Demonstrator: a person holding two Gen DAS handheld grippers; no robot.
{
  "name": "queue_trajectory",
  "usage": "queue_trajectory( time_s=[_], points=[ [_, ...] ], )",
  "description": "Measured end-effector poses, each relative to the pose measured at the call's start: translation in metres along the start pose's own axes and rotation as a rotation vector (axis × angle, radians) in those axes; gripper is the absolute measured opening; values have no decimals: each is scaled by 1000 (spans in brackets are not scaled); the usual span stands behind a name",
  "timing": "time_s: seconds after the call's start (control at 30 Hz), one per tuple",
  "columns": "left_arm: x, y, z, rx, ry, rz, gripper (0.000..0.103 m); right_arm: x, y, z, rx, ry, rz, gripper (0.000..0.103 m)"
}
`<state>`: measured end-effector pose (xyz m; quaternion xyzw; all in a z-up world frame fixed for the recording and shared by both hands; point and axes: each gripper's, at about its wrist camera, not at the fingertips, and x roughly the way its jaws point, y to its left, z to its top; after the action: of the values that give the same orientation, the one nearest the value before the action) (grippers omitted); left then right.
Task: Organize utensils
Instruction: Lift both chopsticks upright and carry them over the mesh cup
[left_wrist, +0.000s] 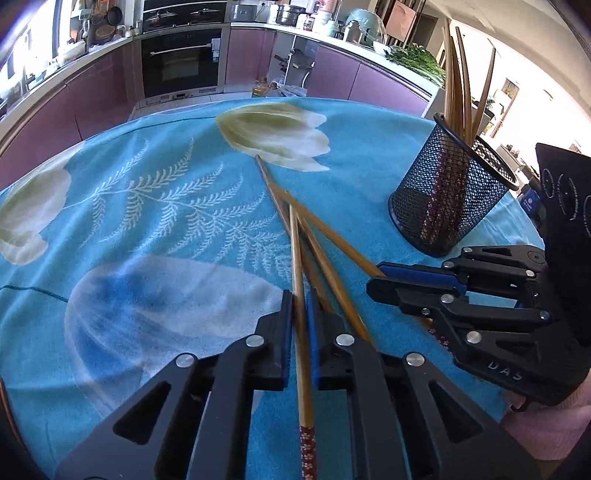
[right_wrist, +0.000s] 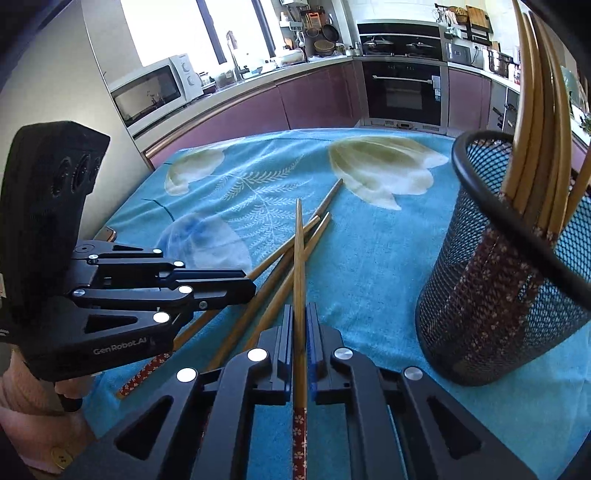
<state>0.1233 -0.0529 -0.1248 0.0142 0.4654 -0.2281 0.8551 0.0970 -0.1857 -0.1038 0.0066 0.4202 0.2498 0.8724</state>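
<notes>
On a table covered with a turquoise towel-like cloth (left_wrist: 177, 229) printed with pale flowers and fern fronds, the left wrist view shows the left gripper (left_wrist: 300, 306) with its black fingers and blue pads closed on one bamboo chopstick (left_wrist: 297, 266), whose red floral-patterned handle end runs back between the fingers toward the camera. Several more loose bamboo chopsticks (left_wrist: 325, 240) lie crossed on the cloth just ahead, their tips fanning toward a yellowish flower. To the right stands a black wire-mesh cylindrical holder (left_wrist: 443, 199), tilted in the fisheye, with a bundle of bamboo chopsticks (left_wrist: 458, 81) upright inside it. Between the holder and the loose pile the right gripper (left_wrist: 373, 277) reaches in from the right, its jaws closed on a chopstick.

From the right wrist view, the right gripper (right_wrist: 300, 325) clamps a single bamboo chopstick (right_wrist: 300, 258) that points straight ahead over the crossed pile (right_wrist: 273, 273). The mesh holder (right_wrist: 498, 295) stands near on the right with its chopsticks (right_wrist: 535, 129) leaning out of the rim. The left gripper (right_wrist: 251, 290) comes in from the left, closed, its tips at the loose pile. Purple kitchen cabinets (right_wrist: 317, 99) line the background.
</notes>
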Motion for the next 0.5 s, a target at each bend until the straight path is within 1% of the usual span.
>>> queue_trajectory(
  time_s=[0.1, 0.2, 0.4, 0.5],
  points=[
    [-9, -2, -1, 3, -22, 2, 8, -16, 0, 3, -6, -37, 11, 6],
    [-25, -6, 1, 12, -57, -17, 8, -35, -1, 6, -12, -81, 18, 6],
    [-64, -13, 11, 20, -138, -109, 8, -75, -8, 11, -1, -179, 30, 6],
    [-83, -19, 14, 29, -180, -146, 8, -90, -12, 13, 8, -212, 30, 6]
  ],
)
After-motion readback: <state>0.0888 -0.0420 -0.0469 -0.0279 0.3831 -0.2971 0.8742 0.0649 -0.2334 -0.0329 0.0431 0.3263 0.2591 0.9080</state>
